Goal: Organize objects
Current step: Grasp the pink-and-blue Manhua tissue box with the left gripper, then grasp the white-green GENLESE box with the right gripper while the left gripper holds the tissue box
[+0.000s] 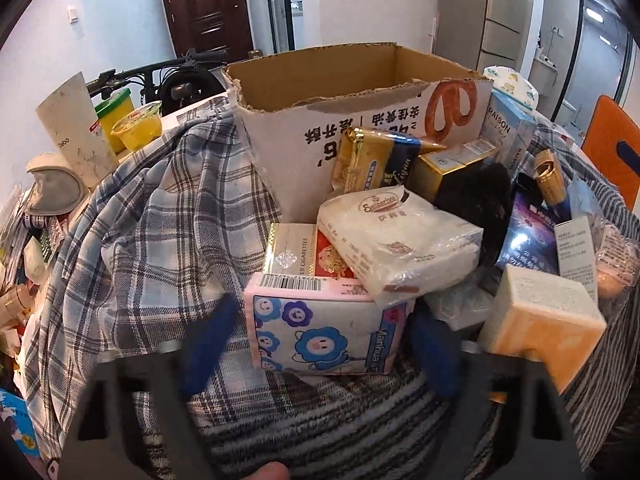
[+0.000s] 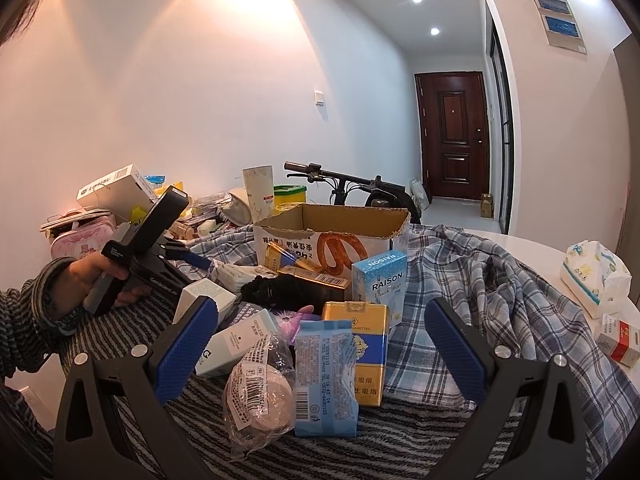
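Observation:
In the left wrist view my left gripper (image 1: pixel 320 340) has its blue pads against both sides of a pink tissue pack (image 1: pixel 324 328) printed with blue flower faces. On the pack rest a white plastic-wrapped packet (image 1: pixel 396 240) and a red and gold cigarette box (image 1: pixel 296 252). Behind stands an open cardboard box (image 1: pixel 280 132) with a pretzel print. My right gripper (image 2: pixel 320 344) is open and low over a blue wrapped packet (image 2: pixel 326 376), a wrapped round bun (image 2: pixel 260 396) and a gold cigarette pack (image 2: pixel 360 344), touching none. A hand (image 2: pixel 92 276) holds the left gripper at the left.
A blue plaid shirt (image 1: pixel 160 220) and striped cloth (image 1: pixel 320 420) cover the table. Yellow tubs (image 1: pixel 136 124) and a white tube (image 1: pixel 76 132) stand at the far left. A tissue bag (image 2: pixel 596 276) and red-white box (image 2: pixel 620 340) lie right. Bicycle handlebars (image 2: pixel 340 180) rise behind the box.

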The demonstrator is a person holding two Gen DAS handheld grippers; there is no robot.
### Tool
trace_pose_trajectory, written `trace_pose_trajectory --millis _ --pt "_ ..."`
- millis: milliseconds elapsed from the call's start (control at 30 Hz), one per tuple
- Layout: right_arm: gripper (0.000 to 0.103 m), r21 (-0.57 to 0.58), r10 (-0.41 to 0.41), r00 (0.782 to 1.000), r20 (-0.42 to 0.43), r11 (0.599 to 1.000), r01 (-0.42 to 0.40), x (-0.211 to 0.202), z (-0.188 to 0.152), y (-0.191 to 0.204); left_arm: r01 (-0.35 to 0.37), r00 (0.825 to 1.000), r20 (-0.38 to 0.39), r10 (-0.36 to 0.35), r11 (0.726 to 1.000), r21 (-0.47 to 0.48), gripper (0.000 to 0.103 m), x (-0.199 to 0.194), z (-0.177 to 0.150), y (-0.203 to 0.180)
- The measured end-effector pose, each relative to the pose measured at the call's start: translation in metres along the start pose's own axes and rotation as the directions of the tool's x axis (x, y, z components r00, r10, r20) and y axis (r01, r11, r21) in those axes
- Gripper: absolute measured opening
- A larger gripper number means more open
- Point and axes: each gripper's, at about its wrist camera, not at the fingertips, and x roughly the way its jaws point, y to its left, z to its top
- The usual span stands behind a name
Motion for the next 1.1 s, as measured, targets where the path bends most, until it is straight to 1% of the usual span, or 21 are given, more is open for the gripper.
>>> trace_pose_trajectory --millis 100,233,333,433,567,633,667,733,767,833,900,1000,1033,1100 --pt "0.103 0.001 0.001 1.000 0.000 1.000 -0.001 0.000 0.000 0.000 -0.015 1.000 0.010 0.015 1.000 0.012 0.074 -0.001 -0.001 -0.003" --pt "0.103 0.003 0.002 1.000 -0.004 1.000 -0.002 0.000 0.000 -0.001 -0.026 0.998 0.060 0.025 1.000 0.008 0.074 -0.011 -0.005 -0.004" --pt "0.103 0.005 0.002 1.000 -0.008 1.000 -0.002 0.001 0.000 -0.002 -0.027 0.992 0.120 0.028 1.000 -0.014 0.074 -0.025 -0.007 0.000" --pt "0.103 0.007 0.003 1.000 -0.018 1.000 -0.003 0.003 0.000 -0.002 -0.013 0.980 0.196 0.019 0.999 -0.036 0.074 -0.041 -0.011 0.005" --pt "0.103 0.008 0.005 1.000 -0.020 1.000 -0.005 0.005 0.000 -0.002 0.017 0.955 0.297 -0.003 0.999 -0.045 0.074 -0.060 -0.015 0.008" --pt "0.103 0.009 0.005 1.000 -0.020 1.000 -0.005 0.005 0.000 -0.002 0.015 0.936 0.351 0.000 0.999 -0.039 0.074 -0.071 -0.017 0.006" --pt "0.103 0.008 0.004 1.000 -0.021 1.000 -0.004 0.005 0.000 -0.002 0.014 0.923 0.386 0.000 0.999 -0.033 0.074 -0.078 -0.019 0.005" --pt "0.103 0.007 0.002 1.000 -0.026 1.000 -0.002 0.006 0.001 -0.002 0.011 0.902 0.432 0.001 1.000 -0.025 0.074 -0.088 -0.021 0.003" --pt "0.103 0.007 0.001 1.000 -0.031 1.000 -0.001 0.007 0.001 -0.001 0.010 0.889 0.458 0.000 1.000 -0.019 0.074 -0.093 -0.023 0.001" --pt "0.103 -0.003 -0.001 0.999 -0.032 1.000 0.001 0.008 0.001 0.001 0.002 0.877 0.481 0.003 1.000 -0.010 0.075 -0.099 -0.024 -0.001" --pt "0.103 -0.028 0.014 0.999 -0.029 0.999 -0.015 0.007 0.001 0.006 -0.001 0.874 0.485 0.002 1.000 -0.001 0.074 -0.100 -0.024 -0.004" --pt "0.103 -0.102 0.081 0.996 -0.048 0.991 -0.086 0.008 0.002 0.021 0.002 0.877 0.480 -0.003 1.000 0.003 0.074 -0.099 -0.025 -0.005" --pt "0.103 -0.134 0.083 0.995 -0.059 0.987 -0.090 0.009 0.003 0.028 0.003 0.878 0.479 -0.003 1.000 0.002 0.074 -0.099 -0.025 -0.005" --pt "0.103 -0.187 0.059 0.996 -0.069 0.980 -0.072 0.011 0.008 0.045 0.008 0.881 0.473 -0.007 1.000 0.001 0.074 -0.097 -0.025 -0.006"
